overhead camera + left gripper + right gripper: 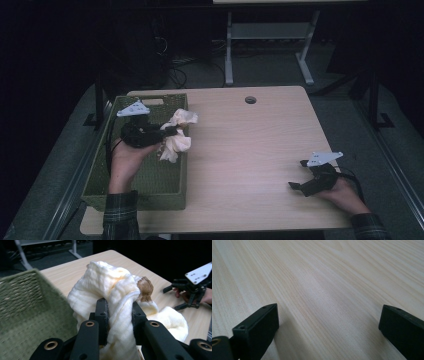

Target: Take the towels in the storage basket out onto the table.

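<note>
This looks like a lab or test room set up for recording, not a home. A plain light wood-grain table [260, 150] with a round cable hole [250, 100] near its far edge stands on grey carpet [265, 75], with dark, unlit surroundings on the left and right. Beyond it stands a second desk on a white metal frame [270, 45], and a tangle of black cables [172, 62] lies on the floor at far left. Dark metal stand feet [377, 117] sit on both sides of the table. Each of the person's 2 hands holds a black instrumented device carrying a grey 3-cornered plate [324, 158].
</note>
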`<move>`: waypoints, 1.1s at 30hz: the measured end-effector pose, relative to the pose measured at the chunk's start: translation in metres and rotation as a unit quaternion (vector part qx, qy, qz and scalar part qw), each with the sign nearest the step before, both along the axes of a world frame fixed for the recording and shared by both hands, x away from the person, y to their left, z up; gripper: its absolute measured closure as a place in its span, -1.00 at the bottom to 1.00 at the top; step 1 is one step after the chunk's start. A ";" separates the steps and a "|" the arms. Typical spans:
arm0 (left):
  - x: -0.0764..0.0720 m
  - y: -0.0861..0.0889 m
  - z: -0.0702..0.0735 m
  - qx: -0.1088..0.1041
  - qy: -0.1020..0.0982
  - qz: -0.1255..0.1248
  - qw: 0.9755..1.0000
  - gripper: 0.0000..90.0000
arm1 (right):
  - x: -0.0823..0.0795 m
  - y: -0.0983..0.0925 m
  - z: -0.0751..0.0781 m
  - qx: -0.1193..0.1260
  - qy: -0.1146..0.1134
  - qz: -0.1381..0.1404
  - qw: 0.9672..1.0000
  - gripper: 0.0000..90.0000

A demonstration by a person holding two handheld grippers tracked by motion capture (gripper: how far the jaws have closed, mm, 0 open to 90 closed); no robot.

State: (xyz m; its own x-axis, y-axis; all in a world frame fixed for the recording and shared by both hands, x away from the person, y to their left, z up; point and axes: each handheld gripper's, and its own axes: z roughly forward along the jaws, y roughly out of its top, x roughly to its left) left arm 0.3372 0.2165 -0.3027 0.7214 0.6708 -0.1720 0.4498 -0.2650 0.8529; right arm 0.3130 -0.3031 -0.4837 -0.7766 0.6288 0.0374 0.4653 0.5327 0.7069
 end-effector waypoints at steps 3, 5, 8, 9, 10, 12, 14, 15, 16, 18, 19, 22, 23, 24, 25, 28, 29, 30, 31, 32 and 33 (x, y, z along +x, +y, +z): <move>0.001 -0.010 0.001 -0.001 -0.003 -0.011 1.000 0.63 | 0.000 0.000 0.000 0.000 0.001 0.000 1.000 -0.94; 0.002 -0.016 0.001 -0.004 -0.004 -0.021 1.000 0.63 | 0.000 0.000 0.000 0.000 0.001 0.000 1.000 -0.94; 0.003 -0.025 0.001 -0.005 -0.004 -0.035 0.999 0.63 | 0.000 0.000 0.000 0.000 0.001 0.000 1.000 -0.94; 0.003 -0.029 0.001 -0.004 -0.004 -0.040 0.999 0.63 | 0.000 0.000 0.000 0.000 0.000 0.000 1.000 -0.94; 0.003 -0.032 0.001 -0.005 -0.005 -0.044 0.999 0.63 | 0.000 0.000 0.000 0.000 0.000 0.000 1.000 -0.94; 0.003 -0.036 0.002 -0.007 -0.004 -0.048 0.999 0.63 | 0.000 0.000 0.000 0.000 0.000 0.000 1.000 -0.94; 0.004 -0.041 0.002 -0.009 -0.005 -0.056 0.998 0.63 | 0.000 0.000 0.000 0.000 0.000 0.000 1.000 -0.94; 0.004 -0.044 0.001 -0.011 -0.004 -0.058 0.998 0.63 | 0.000 0.000 0.000 0.000 0.001 0.000 1.000 -0.94; 0.005 -0.046 0.001 -0.011 -0.005 -0.062 0.998 0.63 | 0.000 0.000 0.000 0.000 0.000 0.000 1.000 -0.94; 0.005 -0.054 0.000 -0.012 -0.004 -0.069 0.998 0.63 | 0.000 0.000 0.000 -0.001 -0.002 0.001 1.000 -0.94; 0.006 -0.057 0.000 -0.011 -0.004 -0.072 0.997 0.63 | 0.000 0.000 0.000 0.000 -0.001 0.000 1.000 -0.94; 0.007 -0.067 -0.001 -0.011 -0.004 -0.082 0.997 0.63 | 0.000 0.000 0.000 -0.001 -0.002 0.001 1.000 -0.94; 0.007 -0.070 -0.001 -0.011 -0.005 -0.084 0.996 0.63 | 0.000 0.000 0.000 0.000 -0.001 0.000 1.000 -0.94; 0.008 -0.073 -0.001 -0.010 -0.005 -0.087 0.996 0.63 | 0.000 0.000 0.000 0.000 0.000 0.000 1.000 -0.94; 0.008 -0.076 -0.001 -0.010 -0.005 -0.091 0.996 0.63 | 0.000 0.000 0.000 0.000 0.000 -0.001 1.000 -0.94; 0.008 -0.086 -0.002 -0.008 -0.006 -0.100 0.995 0.63 | 0.000 0.000 0.000 0.000 0.000 0.000 1.000 -0.94; 0.009 -0.089 -0.002 -0.007 -0.007 -0.104 0.994 0.63 | 0.000 0.000 0.000 0.000 0.000 -0.001 1.000 -0.94; 0.009 -0.093 -0.003 -0.005 -0.007 -0.107 0.994 0.63 | 0.000 0.000 0.000 0.000 0.000 -0.001 1.000 -0.94; 0.009 -0.096 -0.003 -0.006 -0.005 -0.109 0.994 0.63 | 0.000 0.000 0.000 0.000 0.000 -0.001 1.000 -0.94; 0.009 -0.099 -0.004 -0.006 -0.005 -0.113 0.994 0.63 | 0.000 0.000 0.000 0.000 0.000 -0.001 1.000 -0.94; 0.009 -0.103 -0.004 -0.004 -0.004 -0.116 0.993 0.63 | 0.000 0.000 0.000 0.000 0.000 -0.001 1.000 -0.94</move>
